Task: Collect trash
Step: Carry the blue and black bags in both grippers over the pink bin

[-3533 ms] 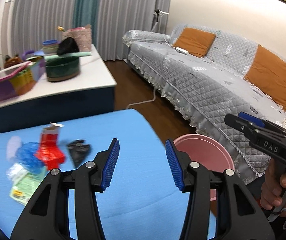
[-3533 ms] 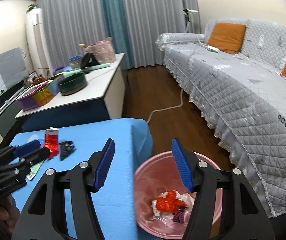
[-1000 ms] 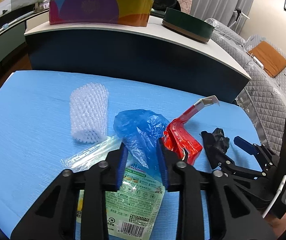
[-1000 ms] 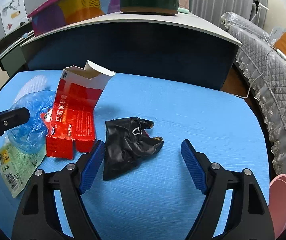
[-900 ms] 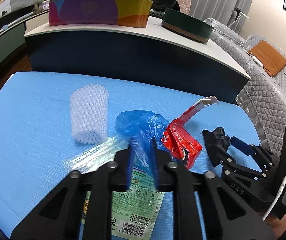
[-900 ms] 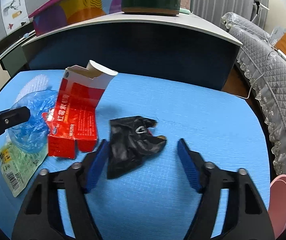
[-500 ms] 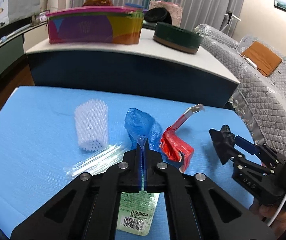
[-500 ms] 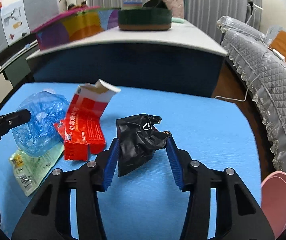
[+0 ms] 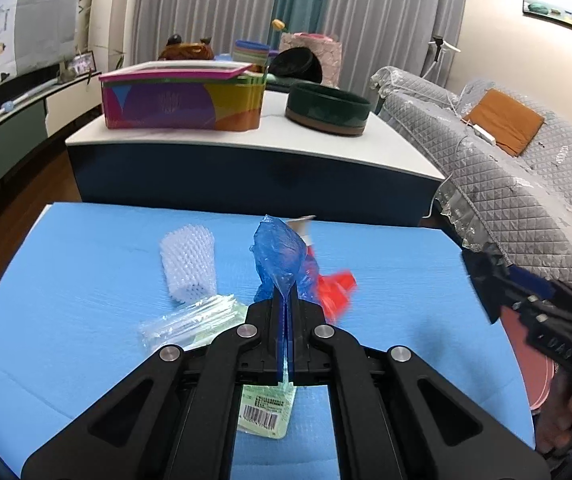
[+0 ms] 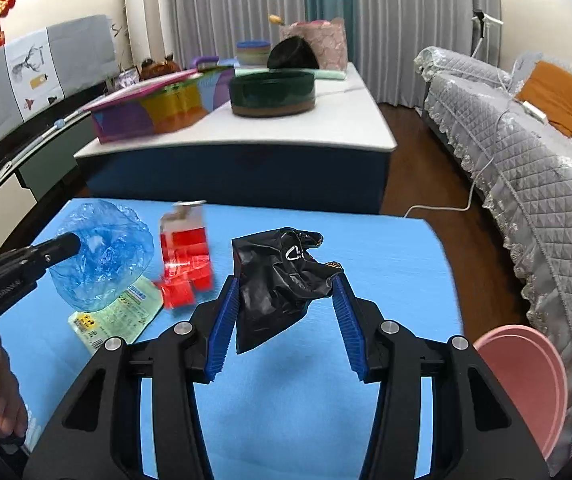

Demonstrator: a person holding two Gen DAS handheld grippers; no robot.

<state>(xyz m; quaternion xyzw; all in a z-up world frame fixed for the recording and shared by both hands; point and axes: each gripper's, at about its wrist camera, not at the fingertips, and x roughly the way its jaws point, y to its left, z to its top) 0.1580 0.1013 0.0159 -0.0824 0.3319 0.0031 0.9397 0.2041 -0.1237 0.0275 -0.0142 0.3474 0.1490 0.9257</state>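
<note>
My left gripper (image 9: 285,300) is shut on a crumpled blue plastic bag (image 9: 281,252), which hangs a little above the blue table (image 9: 85,264). My right gripper (image 10: 285,282) is shut on a black crumpled wrapper (image 10: 281,276), also held off the table. A red carton (image 10: 185,264) lies blurred between the two. A green printed packet (image 10: 117,316) lies flat under the blue bag (image 10: 101,256). In the left wrist view a white foam net sleeve (image 9: 189,264) and a clear wrapper (image 9: 189,320) lie to the left of my fingers.
A pink bin (image 10: 526,364) stands on the floor off the table's right edge. Behind the table is a white-topped cabinet (image 9: 245,144) with a colourful box (image 9: 181,100) and a green bowl (image 9: 326,108). A grey sofa (image 10: 526,152) runs along the right.
Both grippers closed, the left on the blue bag and the right on the black wrapper, then rose and lifted them off the table. The red carton shifted and now looks blurred.
</note>
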